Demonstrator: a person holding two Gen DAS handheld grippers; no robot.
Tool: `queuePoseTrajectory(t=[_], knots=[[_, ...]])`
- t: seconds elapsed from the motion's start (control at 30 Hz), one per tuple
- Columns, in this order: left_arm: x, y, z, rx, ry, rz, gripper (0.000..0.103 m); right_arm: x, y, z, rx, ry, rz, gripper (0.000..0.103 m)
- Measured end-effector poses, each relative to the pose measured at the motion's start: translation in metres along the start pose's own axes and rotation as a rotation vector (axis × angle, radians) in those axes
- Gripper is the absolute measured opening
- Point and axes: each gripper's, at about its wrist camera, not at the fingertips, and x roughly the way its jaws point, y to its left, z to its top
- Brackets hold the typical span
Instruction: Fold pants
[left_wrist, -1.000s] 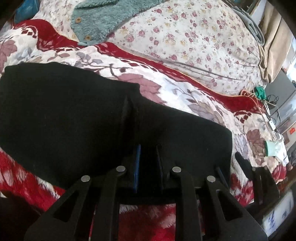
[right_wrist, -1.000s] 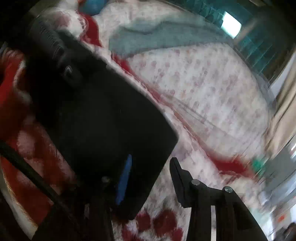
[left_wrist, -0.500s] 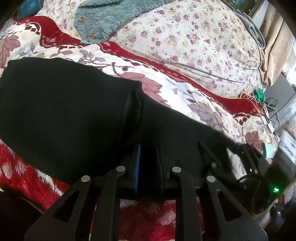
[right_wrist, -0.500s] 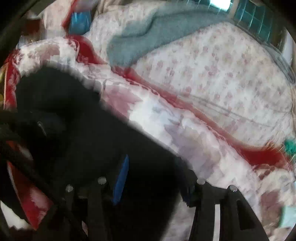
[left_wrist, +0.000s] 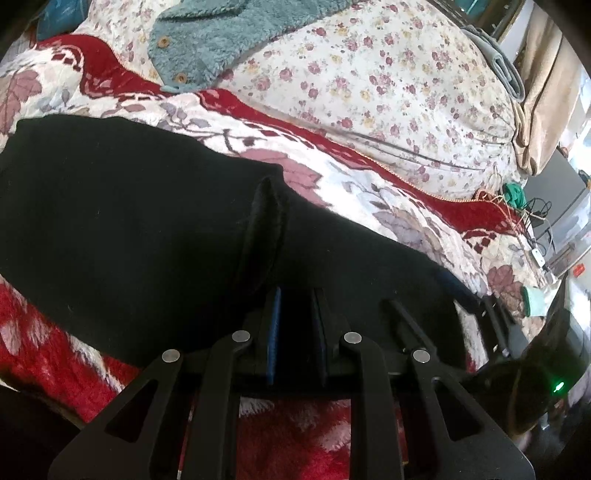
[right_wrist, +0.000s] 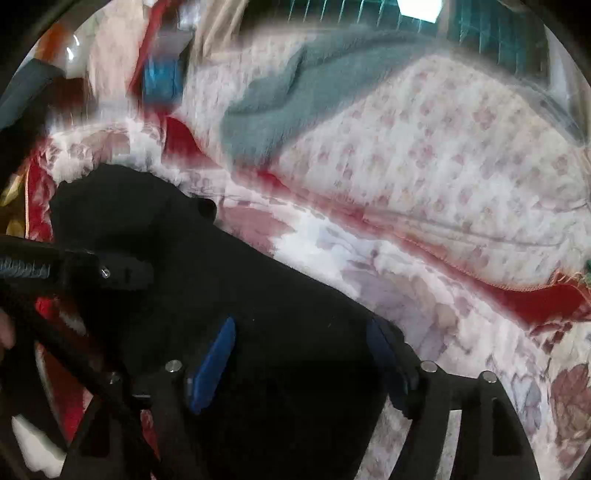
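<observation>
Black pants (left_wrist: 129, 221) spread on the red floral blanket (left_wrist: 388, 199) ahead of my tongs.
My left gripper (left_wrist: 297, 325) pinches their near edge; my right gripper (right_wrist: 303, 354) gapes wide over them.

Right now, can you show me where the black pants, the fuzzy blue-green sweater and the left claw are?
black pants (left_wrist: 129, 221): left wrist view, on the flat cloth of the wide part.
fuzzy blue-green sweater (left_wrist: 229, 33): left wrist view, on its fluffy middle.
left claw (left_wrist: 295, 325): left wrist view, midway between its fingertips, pinching the pants.
</observation>
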Motion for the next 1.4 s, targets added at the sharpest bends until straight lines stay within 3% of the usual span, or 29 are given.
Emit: queuePoseTrajectory(t=[0.2, 0.27, 0.33, 0.37, 0.4, 0.43, 0.5, 0.67, 0.7, 0.8, 0.83, 0.97, 1.1, 1.2, 1.4], knots=[[-0.004, -0.007, 0.0, 0.001, -0.004, 0.027, 0.017, -0.003, -0.01, -0.003, 0.062, -0.025, 0.059, 0.072], [-0.016, -0.005, 0.003, -0.018, 0.003, -0.016, 0.018, -0.002, -0.01, -0.003, 0.063, -0.026, 0.059, 0.072], [-0.042, 0.005, 0.012, -0.06, -0.057, -0.08, 0.018, -0.003, -0.01, -0.004, 0.069, -0.029, 0.064, 0.072], [-0.054, 0.011, 0.016, -0.076, -0.092, -0.092, 0.023, -0.003, -0.009, -0.006, 0.071, -0.03, 0.065, 0.072], [-0.07, 0.022, 0.021, -0.108, -0.14, -0.106, 0.037, -0.002, -0.009, -0.01, 0.071, -0.031, 0.064, 0.072], [-0.088, 0.041, 0.028, -0.169, -0.198, -0.108, 0.055, -0.002, -0.009, -0.01, 0.069, -0.029, 0.062, 0.072], [-0.112, 0.079, 0.035, -0.29, -0.263, -0.077, 0.066, -0.003, -0.008, -0.01, 0.063, -0.028, 0.052, 0.072], [-0.146, 0.217, 0.032, -0.756, -0.332, 0.079, 0.066, -0.005, -0.006, -0.01, 0.041, -0.033, 0.019, 0.072], [-0.146, 0.243, 0.027, -0.841, -0.328, 0.09, 0.071, -0.006, -0.005, -0.01, 0.04, -0.033, 0.017, 0.072], [-0.126, 0.276, 0.021, -0.954, -0.254, -0.03, 0.073, -0.005, -0.006, -0.011, 0.04, -0.033, 0.018, 0.072], [-0.117, 0.279, 0.024, -0.949, -0.232, -0.074, 0.073, -0.006, -0.006, -0.011, 0.039, -0.033, 0.017, 0.072], [-0.094, 0.289, 0.035, -0.953, -0.158, -0.077, 0.073, -0.006, -0.006, -0.011, 0.039, -0.033, 0.018, 0.072], [-0.076, 0.285, 0.044, -0.936, -0.129, -0.206, 0.073, -0.006, -0.006, -0.01, 0.039, -0.033, 0.018, 0.072], [-0.071, 0.277, 0.052, -0.89, -0.133, -0.185, 0.073, -0.006, -0.006, -0.01, 0.039, -0.033, 0.019, 0.072], [-0.062, 0.284, 0.046, -0.916, -0.129, -0.161, 0.072, -0.006, -0.005, -0.011, 0.037, -0.033, 0.016, 0.072]])
